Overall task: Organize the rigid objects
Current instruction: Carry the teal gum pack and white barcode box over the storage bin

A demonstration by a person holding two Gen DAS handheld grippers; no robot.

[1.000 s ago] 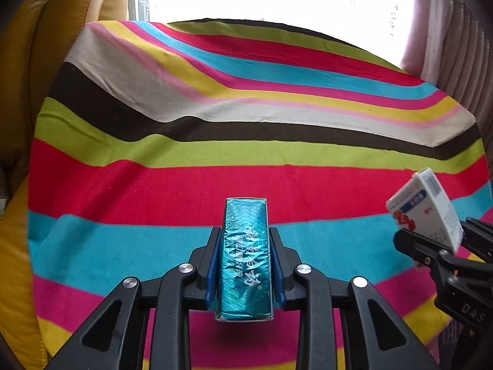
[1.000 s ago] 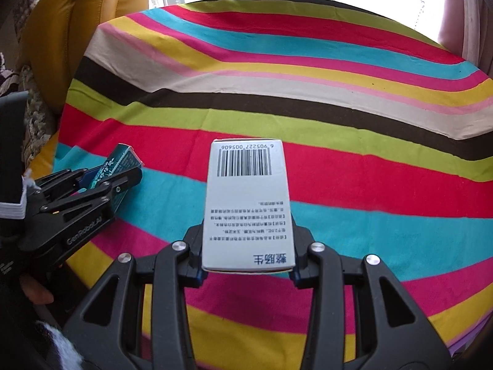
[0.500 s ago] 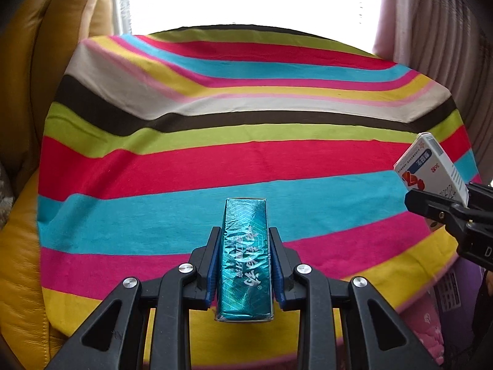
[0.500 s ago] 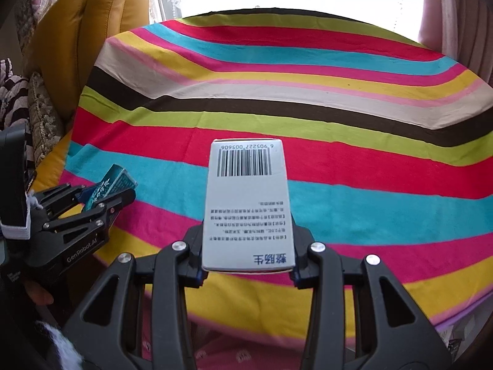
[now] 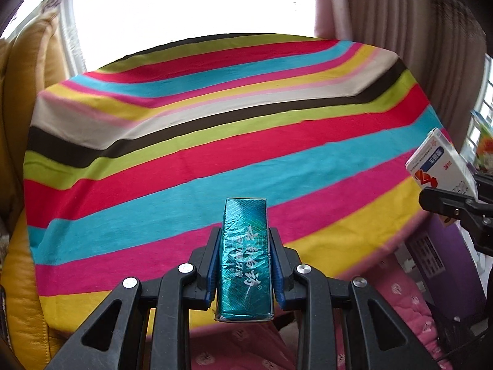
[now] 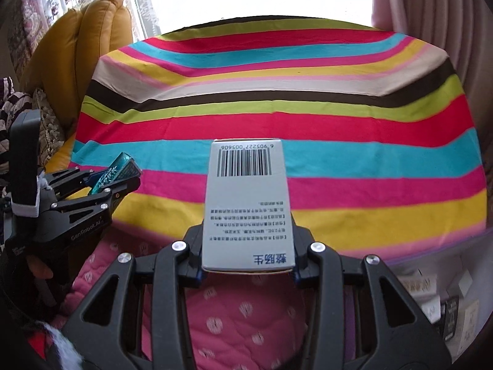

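In the left wrist view, the left gripper (image 5: 245,254) is clamping a slim teal foil-wrapped box (image 5: 245,259) between its blue pads, the box pointing forward and hanging in the air. Half a second ago the near edge of the striped multicoloured cloth-covered table (image 5: 172,141) was only entering the bottom of this view; now it is lying well ahead, with pink quilted fabric (image 5: 397,296) showing below the gripper. So the gripper is pulling back off the surface, past its near edge. At the right edge the right gripper (image 5: 456,203) is showing, holding a white cardboard box with red and blue print (image 5: 440,163).

In the right wrist view, the right gripper (image 6: 248,240) is gripping that white box (image 6: 248,203), barcode face up, also held clear of the table (image 6: 339,129), whose near edge is now crossing the middle of the view instead of the bottom. The left gripper (image 6: 117,182) is sitting at the left, beside the near left corner, with the teal box (image 6: 120,171) in it.

Judging from this, both boxes are being carried away from the bare cloth, probably toward some storage place below or beside it; neither is set down yet.
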